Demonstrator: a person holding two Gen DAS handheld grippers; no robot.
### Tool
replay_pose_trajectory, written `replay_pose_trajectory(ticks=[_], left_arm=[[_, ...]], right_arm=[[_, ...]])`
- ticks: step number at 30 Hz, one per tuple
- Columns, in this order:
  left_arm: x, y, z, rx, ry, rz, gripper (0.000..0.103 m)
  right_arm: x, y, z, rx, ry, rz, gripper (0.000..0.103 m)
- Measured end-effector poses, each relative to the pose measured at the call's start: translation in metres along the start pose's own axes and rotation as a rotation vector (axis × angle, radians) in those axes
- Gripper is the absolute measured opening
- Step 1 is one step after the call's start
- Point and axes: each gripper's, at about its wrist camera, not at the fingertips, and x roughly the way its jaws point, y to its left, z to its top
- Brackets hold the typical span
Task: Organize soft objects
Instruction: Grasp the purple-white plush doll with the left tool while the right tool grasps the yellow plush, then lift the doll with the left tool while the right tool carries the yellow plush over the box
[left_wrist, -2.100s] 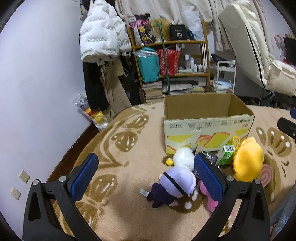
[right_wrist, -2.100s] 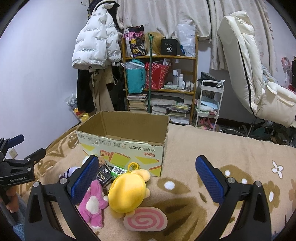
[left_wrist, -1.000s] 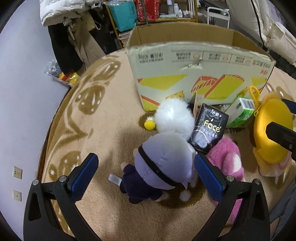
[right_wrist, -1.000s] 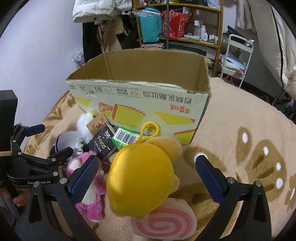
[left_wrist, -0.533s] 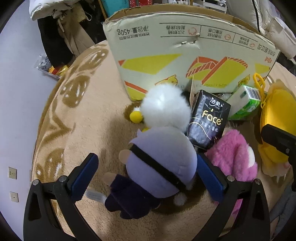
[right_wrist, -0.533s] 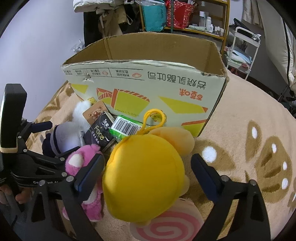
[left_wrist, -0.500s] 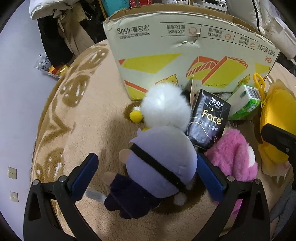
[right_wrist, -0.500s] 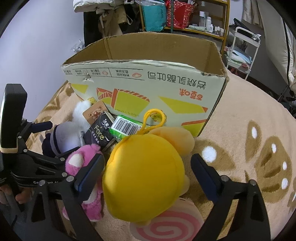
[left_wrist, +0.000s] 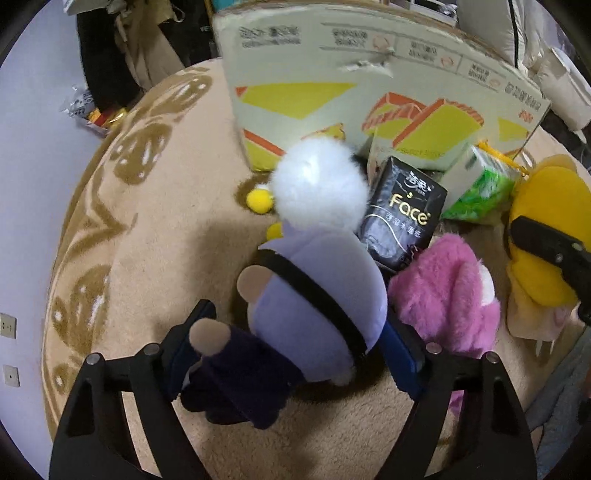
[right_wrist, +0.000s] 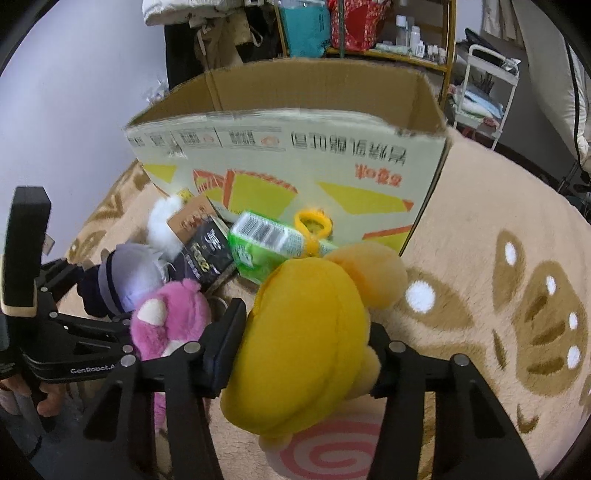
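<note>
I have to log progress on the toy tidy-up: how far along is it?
Nothing visibly boxed: what shows of the cardboard box interior is bare. In hand: the left gripper clamps the purple doll; the right gripper clamps the yellow plush. Left: pink plush and white pompom toy on the rug.

Black tissue pack (left_wrist: 402, 218) beside green carton (left_wrist: 476, 188); shelf (right_wrist: 373, 40) beyond

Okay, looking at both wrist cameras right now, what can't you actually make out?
- Cardboard box floor: right wrist view, front wall hides it.
- Pink swirl cushion: right wrist view, mostly under the yellow plush.
- Black Face pack lower end: left wrist view, behind the purple doll.
</note>
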Motion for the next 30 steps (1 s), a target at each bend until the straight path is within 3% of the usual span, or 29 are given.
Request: replay_pose_trajectory(ticks=[6, 23, 30], left_arm=[[-0.027, 0.008, -0.002, -0.063, -0.078, -0.005, 0.083], [-0.135, 0.009, -0.016, -0.091, -0.488, 0.066, 0.084], [-0.162, 0.007, -0.004, -0.078, -0.567, 0.068, 0.084]], right_arm=[[-0.023, -0.003, 0.001, 0.011, -0.099, 0.022, 0.055], [-0.088, 0.004, 0.003, 0.004, -0.358, 0.025, 0.054], [-0.116, 0.001, 0.017, 0.026, -0.435, 0.06, 0.054]])
